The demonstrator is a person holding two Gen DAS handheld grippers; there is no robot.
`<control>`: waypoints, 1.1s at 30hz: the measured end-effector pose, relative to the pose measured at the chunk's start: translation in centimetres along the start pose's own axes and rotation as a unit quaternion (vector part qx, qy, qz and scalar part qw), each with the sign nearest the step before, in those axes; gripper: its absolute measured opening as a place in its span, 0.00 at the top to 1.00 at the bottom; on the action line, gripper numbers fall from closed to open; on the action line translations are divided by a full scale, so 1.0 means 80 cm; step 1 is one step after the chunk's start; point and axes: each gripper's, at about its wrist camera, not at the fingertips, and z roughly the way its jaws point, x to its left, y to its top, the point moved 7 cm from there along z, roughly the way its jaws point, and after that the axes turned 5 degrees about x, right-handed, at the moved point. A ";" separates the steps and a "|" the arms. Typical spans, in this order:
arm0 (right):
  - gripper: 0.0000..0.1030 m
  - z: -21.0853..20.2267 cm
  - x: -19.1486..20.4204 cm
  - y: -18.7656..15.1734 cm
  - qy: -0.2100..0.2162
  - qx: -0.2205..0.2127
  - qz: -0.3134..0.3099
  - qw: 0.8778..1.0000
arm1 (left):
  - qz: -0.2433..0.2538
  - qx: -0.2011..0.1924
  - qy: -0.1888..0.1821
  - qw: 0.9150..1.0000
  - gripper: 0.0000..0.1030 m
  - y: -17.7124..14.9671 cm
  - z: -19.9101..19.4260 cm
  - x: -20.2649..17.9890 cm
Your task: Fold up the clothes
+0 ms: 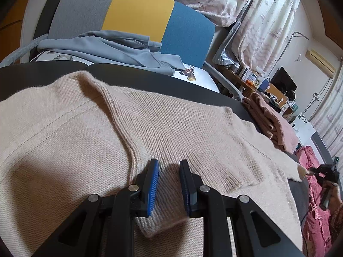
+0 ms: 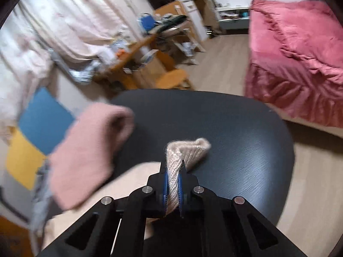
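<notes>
A beige knit sweater [image 1: 85,139] lies spread over the black table [image 1: 133,76]. One ribbed sleeve is folded across its body. My left gripper [image 1: 169,165] rests low on it, its blue pads closed on the ribbed cuff [image 1: 167,201] that fills the gap between them. My right gripper [image 2: 173,165] is shut on a bunched beige knit edge [image 2: 188,150], held a little above the bare table top [image 2: 235,128]. In the left wrist view the right gripper [image 1: 325,172] shows at the far right, at the sweater's corner [image 1: 301,170].
A folded pink garment [image 2: 85,150] lies on the table's far left part, also seen as a pink stack [image 1: 274,124]. A light blue garment [image 1: 107,47] lies on the grey, yellow and blue chair [image 1: 139,12] behind. A pink bed [image 2: 300,53] stands to the right, cluttered desks beyond.
</notes>
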 end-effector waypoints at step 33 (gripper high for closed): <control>0.81 0.026 0.556 -0.606 0.294 0.335 -0.354 0.822 | -0.123 0.001 -0.070 0.990 0.75 -0.034 -0.082 0.095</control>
